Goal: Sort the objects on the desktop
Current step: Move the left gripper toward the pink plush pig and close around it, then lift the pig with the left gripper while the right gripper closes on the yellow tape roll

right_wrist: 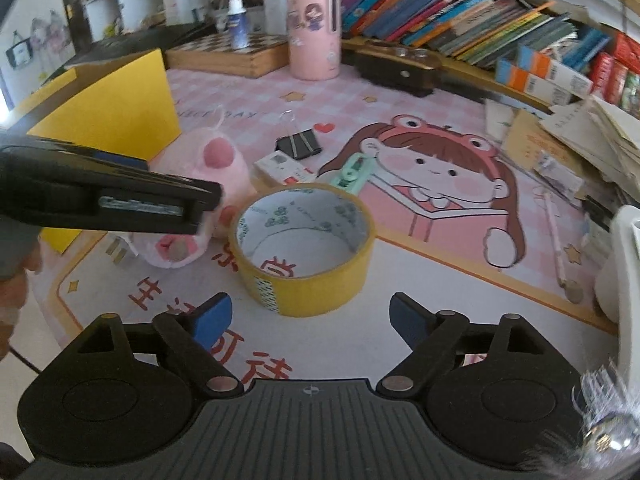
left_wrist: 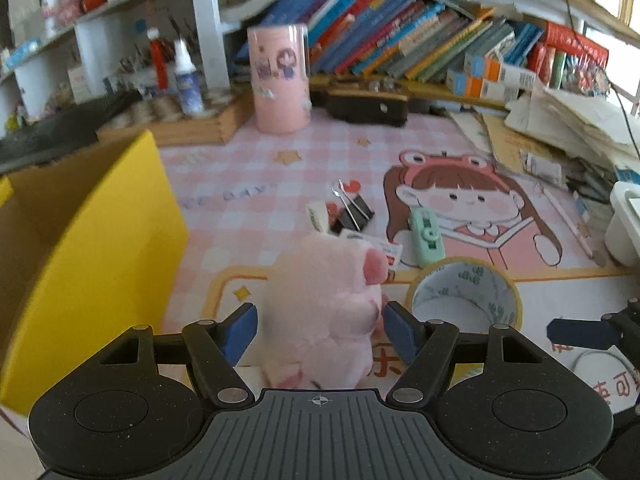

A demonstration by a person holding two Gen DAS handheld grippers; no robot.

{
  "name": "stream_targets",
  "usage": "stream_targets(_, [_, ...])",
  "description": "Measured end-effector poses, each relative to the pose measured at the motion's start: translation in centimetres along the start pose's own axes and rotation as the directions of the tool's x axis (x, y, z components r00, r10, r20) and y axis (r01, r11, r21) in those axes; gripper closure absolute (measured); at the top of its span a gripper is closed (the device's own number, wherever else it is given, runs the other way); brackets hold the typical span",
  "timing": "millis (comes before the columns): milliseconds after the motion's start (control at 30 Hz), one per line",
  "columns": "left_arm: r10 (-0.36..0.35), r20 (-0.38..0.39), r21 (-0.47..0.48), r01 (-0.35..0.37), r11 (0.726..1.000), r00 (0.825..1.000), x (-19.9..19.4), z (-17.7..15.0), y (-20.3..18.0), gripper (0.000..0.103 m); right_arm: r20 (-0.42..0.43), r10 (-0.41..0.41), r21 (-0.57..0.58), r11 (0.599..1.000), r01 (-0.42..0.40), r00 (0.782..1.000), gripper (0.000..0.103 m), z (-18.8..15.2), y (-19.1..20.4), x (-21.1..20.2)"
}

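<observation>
a: my left gripper (left_wrist: 319, 330) straddles the pink plush pig (left_wrist: 324, 300), jaws wide, pads beside its flanks. i can't tell whether they press. if i close high on the soft body, it could squirm out.

b: and the right?

a: right gripper (right_wrist: 311, 320) is wide open and empty, the yellow tape roll (right_wrist: 306, 248) just ahead on the desk mat (right_wrist: 440, 280). the two grippers sit close, so they could clash.

b: room?

a: the yellow box (left_wrist: 100, 240) stands just left of the pig. binder clip (right_wrist: 299, 145) and green tape dispenser (right_wrist: 354, 172) crowd behind; the near mat is open.
</observation>
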State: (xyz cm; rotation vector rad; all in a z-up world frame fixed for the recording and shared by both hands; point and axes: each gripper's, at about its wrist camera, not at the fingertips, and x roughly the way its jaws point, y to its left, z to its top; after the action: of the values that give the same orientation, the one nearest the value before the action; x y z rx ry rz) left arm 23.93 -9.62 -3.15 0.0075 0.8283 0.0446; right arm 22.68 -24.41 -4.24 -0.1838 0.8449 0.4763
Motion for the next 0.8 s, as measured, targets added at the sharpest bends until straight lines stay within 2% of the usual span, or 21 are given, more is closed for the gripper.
stream_targets(100, [0.011, -0.027, -0.011, -0.011, 1.0, 1.0, 1.3, 0.1, 0.1, 0.031, 0.002, -0.003, -0.007, 1.0, 0.003, 1.0, 0.017, 0.4, 0.1, 0.9])
stream_targets(433, [-0.01, -0.026, 0.001, 0.01, 1.0, 1.0, 2.5, 0.6, 0.1, 0.032, 0.011, 0.003, -0.032, 0.999, -0.003, 1.0, 0.014, 1.8, 0.2, 3.5])
stream_targets(700, [-0.016, -0.041, 0.004, 0.016, 1.0, 0.999, 2.8, 0.4, 0.0, 0.029, 0.038, 0.001, -0.039, 0.999, 0.001, 0.999, 0.016, 1.8, 0.1, 3.7])
stream_targets(800, [-0.024, -0.05, 0.008, 0.024, 1.0, 0.998, 3.1, 0.3, 0.0, 0.031, 0.041, -0.003, -0.033, 0.999, 0.005, 0.999, 0.016, 1.5, -0.2, 3.4])
